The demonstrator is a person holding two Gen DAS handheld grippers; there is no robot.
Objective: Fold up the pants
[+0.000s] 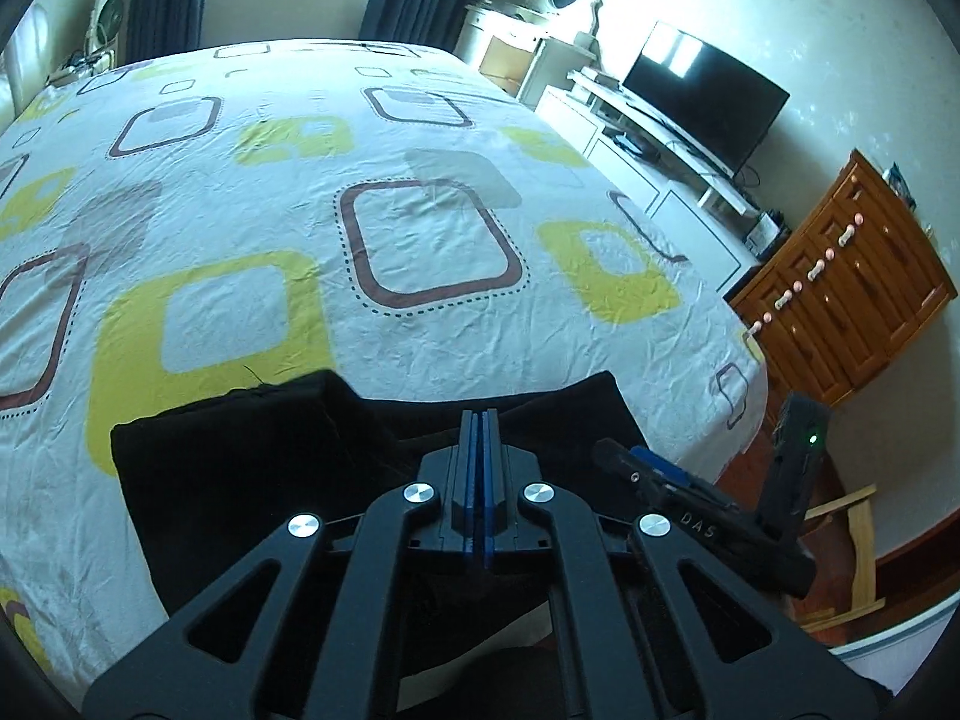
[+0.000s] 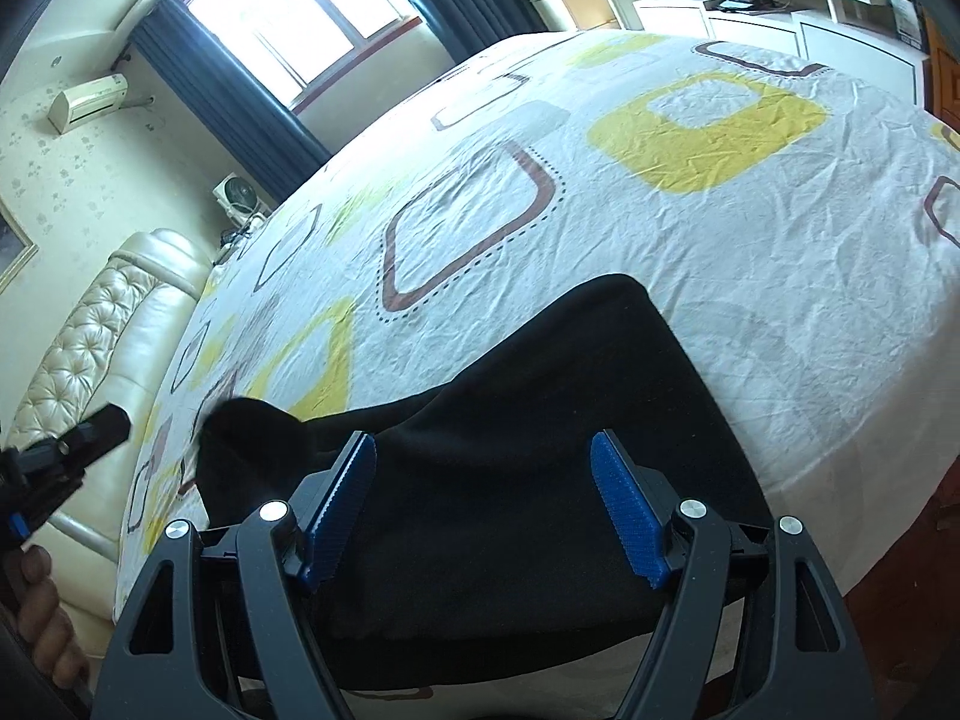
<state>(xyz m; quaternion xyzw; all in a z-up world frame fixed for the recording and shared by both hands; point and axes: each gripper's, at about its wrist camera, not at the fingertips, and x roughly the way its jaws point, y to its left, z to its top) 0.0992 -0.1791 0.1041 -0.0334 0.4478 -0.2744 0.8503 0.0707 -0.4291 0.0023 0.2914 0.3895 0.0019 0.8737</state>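
Black pants (image 1: 252,468) lie folded at the near edge of the bed, also in the right wrist view (image 2: 540,420). My left gripper (image 1: 478,420) hangs over them with its blue pads pressed together; no cloth shows between them. My right gripper (image 2: 483,450) is open, its blue pads (image 2: 339,504) spread wide just above the pants, holding nothing. The right gripper also shows at the right of the left wrist view (image 1: 606,450), and the left one at the left edge of the right wrist view (image 2: 102,426).
The bed sheet (image 1: 420,240) is white with yellow and brown squares, wrinkled. A wooden dresser (image 1: 840,300), a TV (image 1: 708,102) on a white stand and a vanity stand to the right. A padded headboard (image 2: 90,348) is at the left.
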